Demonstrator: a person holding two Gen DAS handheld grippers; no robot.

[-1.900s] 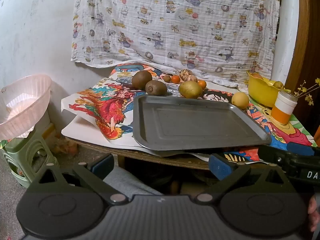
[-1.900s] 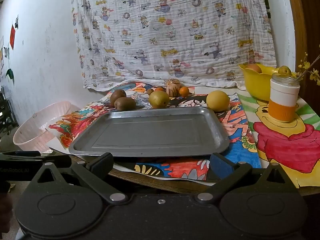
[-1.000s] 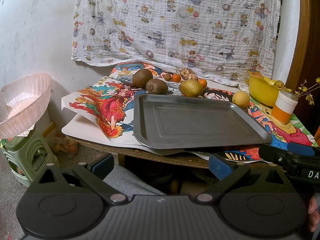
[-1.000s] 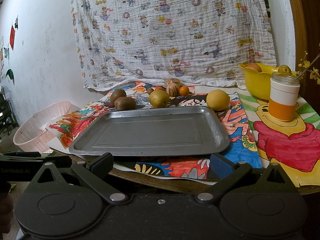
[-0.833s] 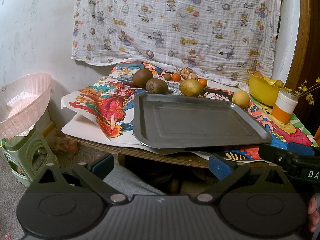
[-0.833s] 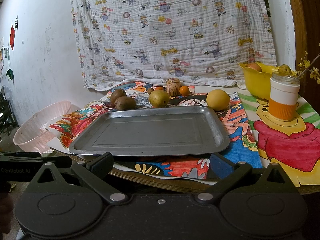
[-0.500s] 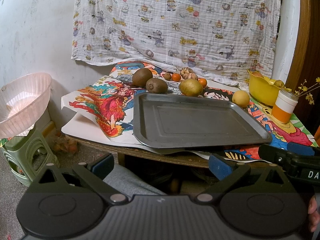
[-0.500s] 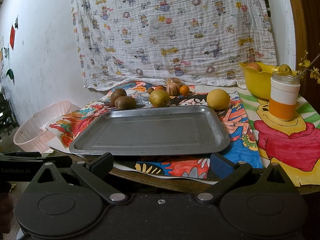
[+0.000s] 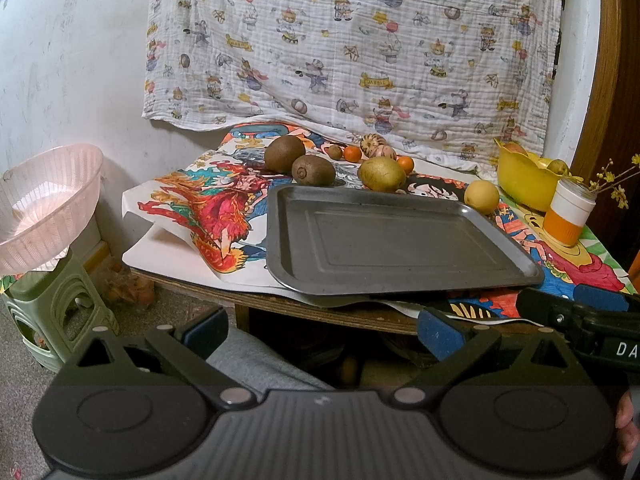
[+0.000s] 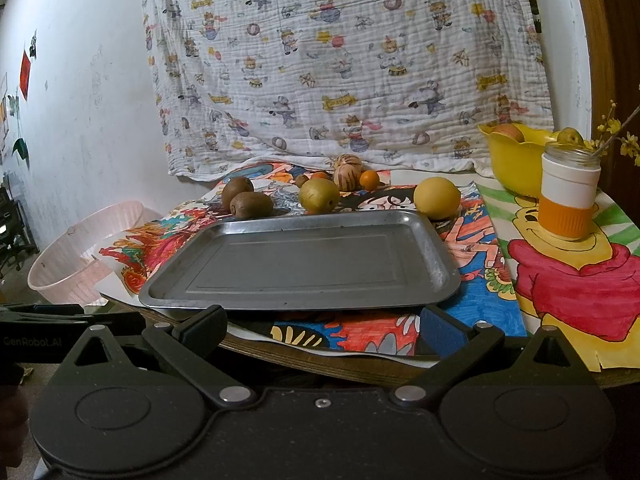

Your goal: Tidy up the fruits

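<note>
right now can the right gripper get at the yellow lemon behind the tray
Probably yes. The right gripper is open and empty at the table's near edge, and the lemon sits apart from the other fruit past the far right corner of the empty tray. Reaching over the low tray looks unobstructed.

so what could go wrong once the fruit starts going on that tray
The tray juts past the table edge at its near corner, so weight or a nudge there might tip it. The round fruits, like the lemon and the kiwis, could roll on the flat metal. Reaching the lemon risks bumping the jar.
</note>
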